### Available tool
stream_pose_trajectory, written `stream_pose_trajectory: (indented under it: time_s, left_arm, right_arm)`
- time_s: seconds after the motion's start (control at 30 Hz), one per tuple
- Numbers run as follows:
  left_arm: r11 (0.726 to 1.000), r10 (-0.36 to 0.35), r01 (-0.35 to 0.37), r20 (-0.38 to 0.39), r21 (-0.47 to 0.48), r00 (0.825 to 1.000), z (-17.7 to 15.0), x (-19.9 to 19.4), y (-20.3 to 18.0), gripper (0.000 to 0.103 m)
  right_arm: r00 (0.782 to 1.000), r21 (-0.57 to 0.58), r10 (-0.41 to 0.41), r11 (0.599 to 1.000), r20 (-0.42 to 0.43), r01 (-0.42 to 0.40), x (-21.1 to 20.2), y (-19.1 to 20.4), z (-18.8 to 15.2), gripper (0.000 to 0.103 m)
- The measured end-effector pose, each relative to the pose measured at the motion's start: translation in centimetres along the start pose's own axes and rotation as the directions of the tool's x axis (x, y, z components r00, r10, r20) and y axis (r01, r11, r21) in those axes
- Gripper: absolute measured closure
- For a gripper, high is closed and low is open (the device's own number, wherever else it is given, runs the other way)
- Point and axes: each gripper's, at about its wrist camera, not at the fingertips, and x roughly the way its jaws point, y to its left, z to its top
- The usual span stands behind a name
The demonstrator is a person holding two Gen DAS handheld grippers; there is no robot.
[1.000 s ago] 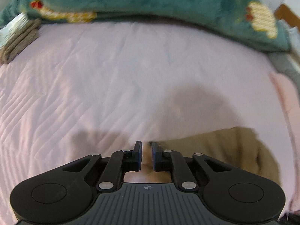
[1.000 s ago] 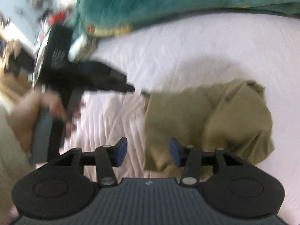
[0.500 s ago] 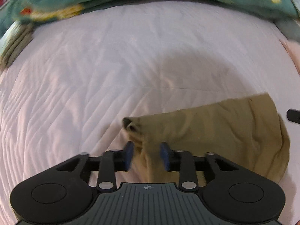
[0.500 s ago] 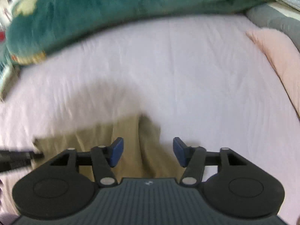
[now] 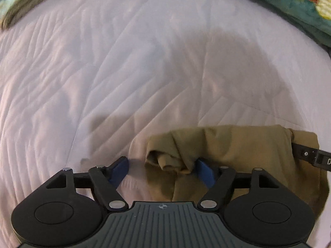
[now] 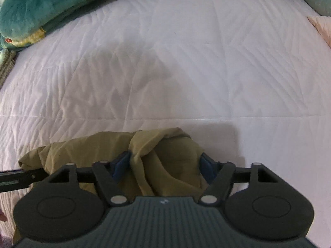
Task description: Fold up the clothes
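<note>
Crumpled olive-green cloth garment (image 6: pixel 165 157) lies unfolded on the white quilted bedcover (image 6: pixel 186 72); left gripper (image 5: pixel 163 170) opening, right gripper (image 6: pixel 165 165) closing slightly, neither pinching it; folding barely begun.

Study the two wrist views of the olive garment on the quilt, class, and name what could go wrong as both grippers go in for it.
1. The olive garment lies bunched, so closing here may pinch several layers and fold it crooked.
2. The left gripper, its jaws opening, straddles only the rumpled end; one pad sits over bare white quilt and might catch it.
3. The right gripper, jaws easing closed, works close beside the left; they could collide.
</note>
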Motion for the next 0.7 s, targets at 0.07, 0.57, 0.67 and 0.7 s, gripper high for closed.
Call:
stream_pose_trajectory:
  time_s: [0.07, 0.57, 0.67, 0.7]
  left_arm:
    - [0.999, -0.026, 0.024, 0.047, 0.04, 0.999, -0.2, -0.2, -0.5, 0.045]
    - [0.975, -0.189, 0.162, 0.193, 0.151, 0.963, 6.1, -3.4, 1.3, 0.086]
    - [0.966, -0.194, 0.166, 0.132, 0.2, 0.972, 8.8, -2.2, 1.5, 0.077]
    - [0.965, -0.184, 0.161, 0.097, 0.206, 0.978, 9.4, -1.5, 1.6, 0.076]
  right_arm:
    - [1.0, 0.0, 0.022, 1.0, 0.009, -0.022, -0.5, -0.1, -0.2, 0.058]
    - [0.978, 0.008, 0.081, 0.996, 0.19, -0.084, -4.5, 2.2, 1.8, 0.08]
    - [0.978, 0.017, 0.07, 0.997, 0.199, -0.074, -3.6, 2.8, 3.4, 0.078]
    - [0.982, 0.021, 0.05, 0.998, 0.18, -0.055, -2.8, 2.9, 3.8, 0.077]
